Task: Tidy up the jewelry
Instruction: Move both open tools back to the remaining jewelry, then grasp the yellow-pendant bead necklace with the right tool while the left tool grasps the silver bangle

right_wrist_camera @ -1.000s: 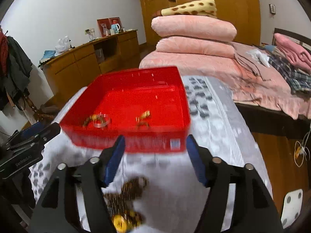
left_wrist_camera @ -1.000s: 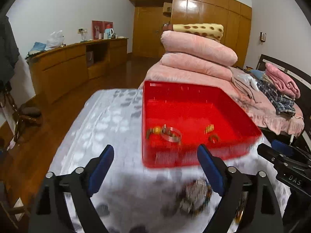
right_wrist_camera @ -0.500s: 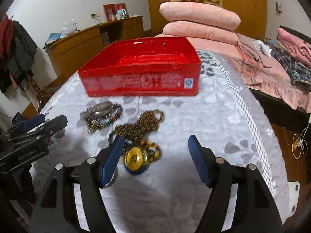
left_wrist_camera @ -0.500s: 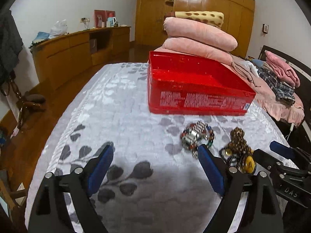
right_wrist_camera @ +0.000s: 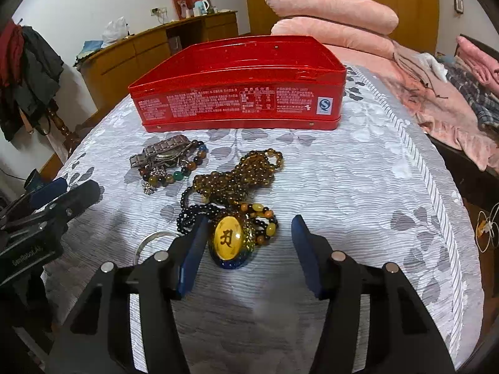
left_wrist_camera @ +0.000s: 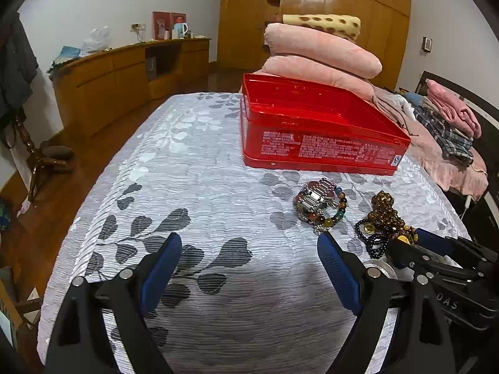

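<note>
A red tin box [left_wrist_camera: 321,134] [right_wrist_camera: 240,93] stands open at the far side of the table. In front of it lie a metal watch with a bead bracelet [left_wrist_camera: 321,201] [right_wrist_camera: 170,160] and a heap of amber and black bead necklaces [left_wrist_camera: 385,221] [right_wrist_camera: 237,177] with a yellow oval pendant [right_wrist_camera: 228,237]. A silver bangle [right_wrist_camera: 149,241] lies half hidden by my right gripper's left finger. My right gripper [right_wrist_camera: 249,249] is open, low over the table, with the pendant between its fingertips. My left gripper [left_wrist_camera: 249,265] is open and empty, left of the jewelry.
The table carries a grey leaf-patterned cloth [left_wrist_camera: 187,187]. Behind it is a bed with stacked pink bedding [left_wrist_camera: 321,53]. A wooden sideboard [left_wrist_camera: 124,78] runs along the left wall. The table's right edge [right_wrist_camera: 443,202] drops to the floor.
Both grippers have dropped from above the box to just over the table. The right gripper has closed in on the necklace heap, so the pendant now lies between its fingertips.
</note>
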A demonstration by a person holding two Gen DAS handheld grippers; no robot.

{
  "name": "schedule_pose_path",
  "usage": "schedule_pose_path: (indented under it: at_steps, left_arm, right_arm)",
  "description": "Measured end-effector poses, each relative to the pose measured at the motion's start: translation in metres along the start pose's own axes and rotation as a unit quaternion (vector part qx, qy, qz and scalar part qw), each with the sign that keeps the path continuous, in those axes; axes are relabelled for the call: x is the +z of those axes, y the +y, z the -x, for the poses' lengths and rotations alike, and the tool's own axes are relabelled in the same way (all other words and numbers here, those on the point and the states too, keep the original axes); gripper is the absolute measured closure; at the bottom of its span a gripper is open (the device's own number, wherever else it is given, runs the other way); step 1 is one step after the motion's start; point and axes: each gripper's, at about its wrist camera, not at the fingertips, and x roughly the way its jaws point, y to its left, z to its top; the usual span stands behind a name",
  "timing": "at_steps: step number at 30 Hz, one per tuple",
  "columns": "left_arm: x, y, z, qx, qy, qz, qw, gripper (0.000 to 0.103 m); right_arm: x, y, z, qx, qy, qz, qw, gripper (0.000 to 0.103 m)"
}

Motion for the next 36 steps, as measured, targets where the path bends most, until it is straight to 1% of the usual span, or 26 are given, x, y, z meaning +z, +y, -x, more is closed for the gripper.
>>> schedule_pose_path:
  at_steps: [2, 3, 4, 7, 9, 12, 17, 20, 22, 23, 24, 25, 26, 27, 28, 29, 31, 32, 33, 34, 36]
  left_arm:
    - [-0.001, -0.001, -0.001, -0.002, 0.003, 0.0, 1.0, 0.016]
    - [-0.001, -0.002, -0.001, -0.003, 0.003, -0.001, 1.0, 0.016]
    - [-0.001, -0.002, -0.001, -0.003, 0.004, -0.002, 1.0, 0.016]
    - [-0.001, -0.005, -0.001, -0.006, 0.006, -0.005, 1.0, 0.016]
    - [-0.001, -0.007, 0.0, -0.01, 0.006, -0.008, 0.9999, 0.016]
    - [-0.002, -0.013, 0.001, -0.022, 0.009, -0.014, 0.9996, 0.016]
    - [-0.007, -0.035, 0.001, -0.068, 0.026, -0.034, 0.9968, 0.017]
    - [-0.012, -0.052, -0.002, -0.082, 0.035, -0.062, 0.9941, 0.021]
    - [-0.015, -0.059, -0.008, -0.092, 0.05, -0.071, 0.9919, 0.031]
    - [-0.017, -0.062, -0.012, -0.104, 0.064, -0.072, 0.9898, 0.034]
    - [-0.018, -0.063, -0.014, -0.108, 0.071, -0.073, 0.9889, 0.036]
    - [-0.02, -0.067, -0.014, -0.099, 0.065, -0.083, 0.9895, 0.042]
    - [-0.021, -0.07, -0.016, -0.09, 0.065, -0.094, 0.9894, 0.045]
    - [-0.021, -0.071, -0.016, -0.08, 0.061, -0.099, 0.9899, 0.054]
    - [-0.021, -0.072, -0.016, -0.072, 0.058, -0.102, 0.9905, 0.068]
    - [-0.021, -0.072, -0.017, -0.06, 0.053, -0.108, 0.991, 0.072]
    - [-0.02, -0.07, -0.018, -0.058, 0.05, -0.106, 0.9914, 0.087]
    - [-0.019, -0.068, -0.018, -0.057, 0.048, -0.104, 0.9918, 0.09]
    - [-0.018, -0.066, -0.019, -0.054, 0.047, -0.101, 0.9923, 0.097]
    - [-0.017, -0.064, -0.019, -0.054, 0.046, -0.099, 0.9925, 0.099]
    - [-0.015, -0.058, -0.02, -0.066, 0.048, -0.085, 0.9931, 0.099]
  right_arm:
    - [0.0, 0.001, 0.001, 0.009, 0.001, 0.001, 1.0, 0.061]
    - [0.0, 0.002, 0.001, 0.008, 0.001, 0.004, 1.0, 0.069]
    - [-0.001, 0.003, 0.0, 0.008, 0.005, 0.009, 1.0, 0.074]
    - [0.0, 0.0, 0.002, 0.019, 0.005, 0.005, 1.0, 0.079]
    - [0.0, -0.001, 0.006, 0.023, 0.001, 0.007, 1.0, 0.085]
    - [0.001, -0.005, 0.013, 0.025, -0.004, 0.004, 1.0, 0.086]
    - [0.003, -0.015, 0.029, 0.025, -0.022, -0.004, 0.999, 0.087]
    - [0.005, -0.019, 0.037, 0.025, -0.032, -0.006, 0.999, 0.087]
    - [0.005, -0.022, 0.039, 0.021, -0.033, -0.007, 0.999, 0.088]
    - [0.004, -0.023, 0.038, 0.02, -0.031, -0.008, 0.999, 0.088]
    - [0.003, -0.023, 0.038, 0.02, -0.03, -0.01, 0.999, 0.088]
    - [0.002, -0.025, 0.037, 0.019, -0.028, -0.012, 0.999, 0.088]
    - [0.002, -0.026, 0.035, 0.018, -0.026, -0.014, 0.999, 0.088]
    - [0.002, -0.027, 0.034, 0.017, -0.024, -0.015, 0.999, 0.088]
    - [0.001, -0.028, 0.033, 0.017, -0.021, -0.016, 1.0, 0.087]
    - [0.001, -0.028, 0.032, 0.017, -0.019, -0.017, 1.0, 0.087]
    - [0.001, -0.027, 0.031, 0.016, -0.015, -0.015, 1.0, 0.083]
    - [0.001, -0.026, 0.03, 0.011, -0.013, -0.013, 1.0, 0.08]
    - [0.0, -0.026, 0.03, 0.008, -0.013, -0.013, 1.0, 0.072]
    - [0.0, -0.026, 0.03, 0.009, -0.015, -0.013, 1.0, 0.069]
    - [0.001, -0.025, 0.031, 0.008, -0.019, -0.01, 1.0, 0.068]
